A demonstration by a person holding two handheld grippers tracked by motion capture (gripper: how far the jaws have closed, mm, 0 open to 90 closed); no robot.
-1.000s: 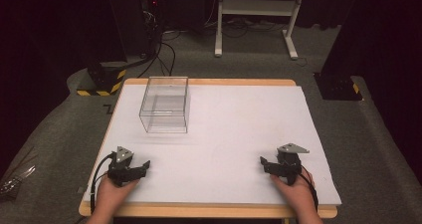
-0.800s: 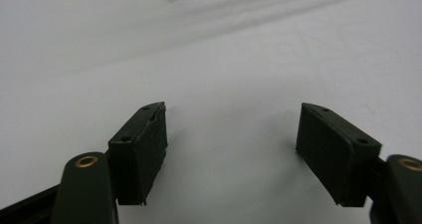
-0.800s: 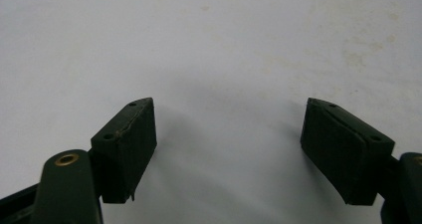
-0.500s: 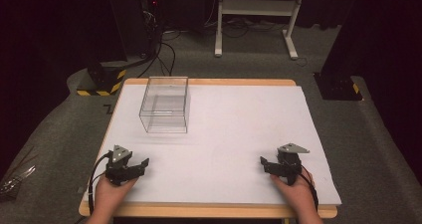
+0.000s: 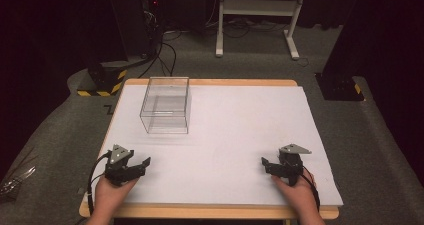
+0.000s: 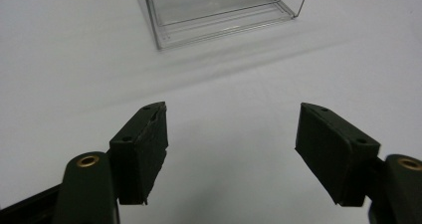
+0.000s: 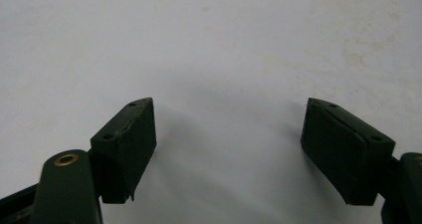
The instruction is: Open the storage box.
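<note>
The clear box (image 5: 166, 105) stands on the table (image 5: 240, 130), far left; left gripper (image 5: 141, 164) before it; right gripper (image 5: 267, 163) well apart.

Clear box (image 5: 166, 106) on white table (image 5: 240, 130)

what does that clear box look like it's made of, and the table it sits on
Box: probably clear hard plastic such as acrylic, glossy; the table shows straight through its walls, and its edges catch light as thin bright lines in the left gripper view. Table: a matte white surface, possibly paper or laminate, with faint stains in the right gripper view, and a wood-looking light brown rim.
</note>
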